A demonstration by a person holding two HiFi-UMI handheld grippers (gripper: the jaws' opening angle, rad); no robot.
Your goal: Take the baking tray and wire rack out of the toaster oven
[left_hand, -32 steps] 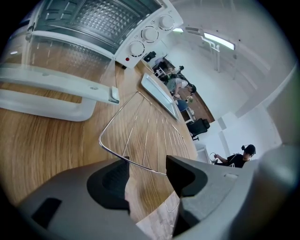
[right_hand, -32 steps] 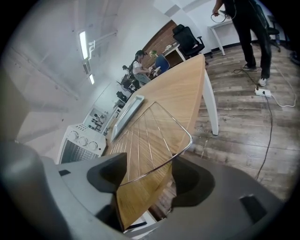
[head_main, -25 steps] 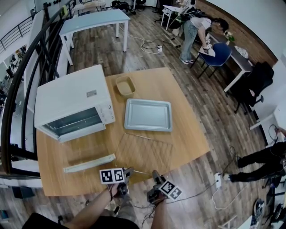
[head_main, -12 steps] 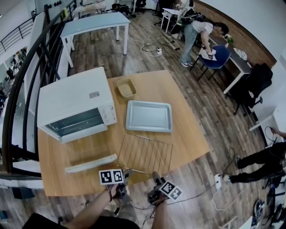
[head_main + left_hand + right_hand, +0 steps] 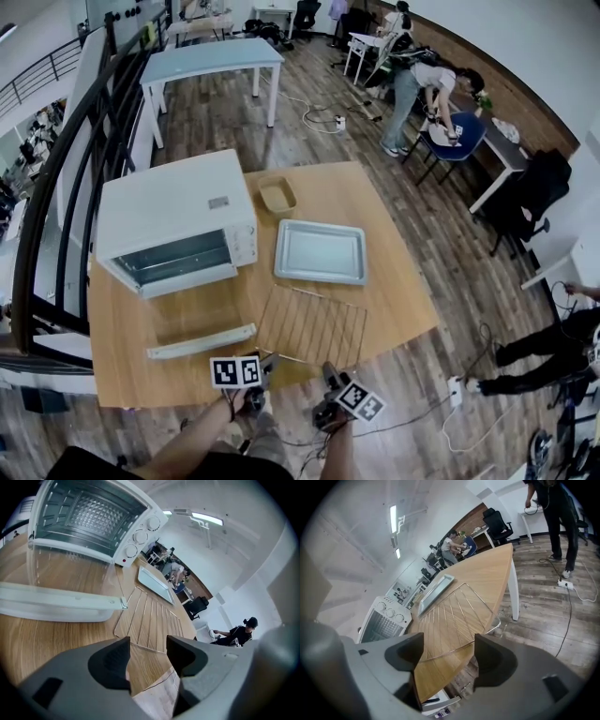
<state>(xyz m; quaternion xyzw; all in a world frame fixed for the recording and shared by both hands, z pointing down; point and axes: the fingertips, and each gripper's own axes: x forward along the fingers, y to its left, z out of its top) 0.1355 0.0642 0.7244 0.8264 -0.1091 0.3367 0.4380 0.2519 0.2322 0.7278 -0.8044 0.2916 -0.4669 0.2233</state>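
Two grippers hover at the 6 o'clock edge of the wooden surface (image 5: 403, 281), and both are empty. The left gripper (image 5: 266, 364) has its jaws apart with only bare wood and the floor showing in the gap. The right gripper (image 5: 327, 372) is likewise spread wide, looking over the corner of the surface. The baking tray (image 5: 320, 252) lies flat on the surface at 3 o'clock of the toaster oven (image 5: 178, 220), just beside it but apart. The wire rack (image 5: 312, 325) lies flat at 6 o'clock of the tray, close to it, with its near edge towards the grippers. The oven's glass door (image 5: 200, 340) hangs open and flat at 6 o'clock of the oven, and the cavity behind it shows no tray or rack. A small tan dish (image 5: 277, 196) sits at 11 o'clock of the tray. Compared with a second ago, tray, rack and oven keep their places relative to each other, and the grippers hold the same spot. Only the head view has shifted, so the surface now sits slightly lower and to the right.
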